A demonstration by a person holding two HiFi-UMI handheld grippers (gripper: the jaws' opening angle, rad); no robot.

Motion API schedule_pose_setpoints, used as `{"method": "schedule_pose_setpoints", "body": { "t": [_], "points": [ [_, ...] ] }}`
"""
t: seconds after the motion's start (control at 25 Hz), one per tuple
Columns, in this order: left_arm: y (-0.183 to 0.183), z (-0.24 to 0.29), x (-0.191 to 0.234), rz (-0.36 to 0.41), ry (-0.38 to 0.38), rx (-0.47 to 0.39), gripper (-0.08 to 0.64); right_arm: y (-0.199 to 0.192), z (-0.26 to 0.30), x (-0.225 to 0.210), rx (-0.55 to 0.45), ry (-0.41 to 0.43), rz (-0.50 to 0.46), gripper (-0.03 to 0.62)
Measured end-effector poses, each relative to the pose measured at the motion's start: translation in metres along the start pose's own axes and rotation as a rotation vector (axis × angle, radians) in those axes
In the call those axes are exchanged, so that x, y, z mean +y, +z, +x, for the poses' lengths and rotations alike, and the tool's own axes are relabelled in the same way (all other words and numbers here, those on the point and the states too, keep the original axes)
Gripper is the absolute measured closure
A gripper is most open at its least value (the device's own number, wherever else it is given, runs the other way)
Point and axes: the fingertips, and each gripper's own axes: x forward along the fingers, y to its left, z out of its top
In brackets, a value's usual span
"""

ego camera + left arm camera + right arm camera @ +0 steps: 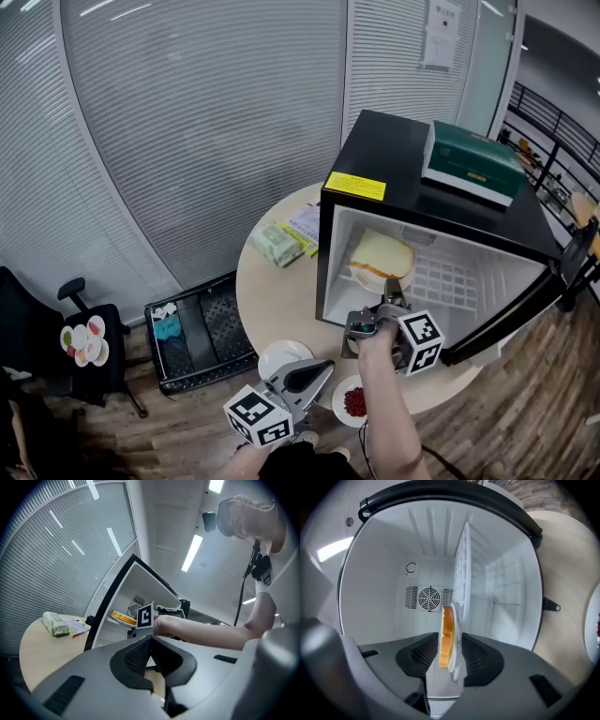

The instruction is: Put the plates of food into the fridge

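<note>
Plates: three in total.

1. One plate (362, 279) carries one slice of bread (382, 253). It sits inside the fridge (394, 150), on the left part of the single wire shelf (452, 281).
2. One plate (339, 405) holds red food (356, 401). It sits at the near edge of the table (272, 305), outside the fridge.
3. One white plate (275, 357) sits just to its left on the table. It is partly covered by the left gripper, and no food shows on it.

Grippers: two.

- The right gripper (391, 300) reaches into the fridge opening. Its jaws stand partly apart. The bread plate is between them, edge-on in the right gripper view. A gap shows beside the bread, so the pads do not clamp the plate.
- The left gripper (326, 367) is held over the near table edge, above the white plate. Its jaws meet at the tips and nothing is between them.

Fridge: one black unit on the round table, with its door (511, 314) swung open to the right. One round fan grille (430, 598) is set in the rear wall. One green box (472, 161) and one yellow sticker (355, 186) are on the top.

Table, left of the fridge: one green pack of tissues (275, 244) and one booklet (306, 225), touching each other.

Floor: one black crate (199, 333) and one office chair (56, 328).
</note>
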Motion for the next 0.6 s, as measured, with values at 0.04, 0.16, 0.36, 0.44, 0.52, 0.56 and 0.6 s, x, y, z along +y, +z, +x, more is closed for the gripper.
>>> {"method": "schedule_pose_setpoints", "body": {
  "t": [0.04,0.16,0.36,0.44,0.52,0.56,0.6],
  "points": [
    [0.0,0.0,-0.001,0.0,0.0,0.0,0.555,0.0,-0.002,-0.001,0.006,0.004,0.005,0.451],
    [-0.004,0.0,-0.003,0.002,-0.007,0.002,0.555,0.0,-0.011,-0.009,0.016,0.0,0.002,0.445],
    [-0.018,0.004,-0.004,0.031,-0.012,0.044,0.555,0.005,-0.045,-0.027,0.063,0.005,-0.046,0.445],
    [-0.022,0.006,-0.001,0.029,-0.001,0.05,0.555,0.01,-0.062,-0.027,0.084,0.029,-0.096,0.445],
    [-0.023,0.01,0.001,0.024,0.003,0.047,0.555,0.018,-0.08,-0.024,0.09,0.064,-0.155,0.445],
    [-0.024,0.014,0.0,0.023,-0.002,0.047,0.555,0.023,-0.089,-0.023,0.086,0.081,-0.183,0.446],
    [-0.024,0.018,-0.002,0.024,-0.011,0.049,0.555,0.028,-0.097,-0.021,0.079,0.096,-0.21,0.447]
  ]
}}
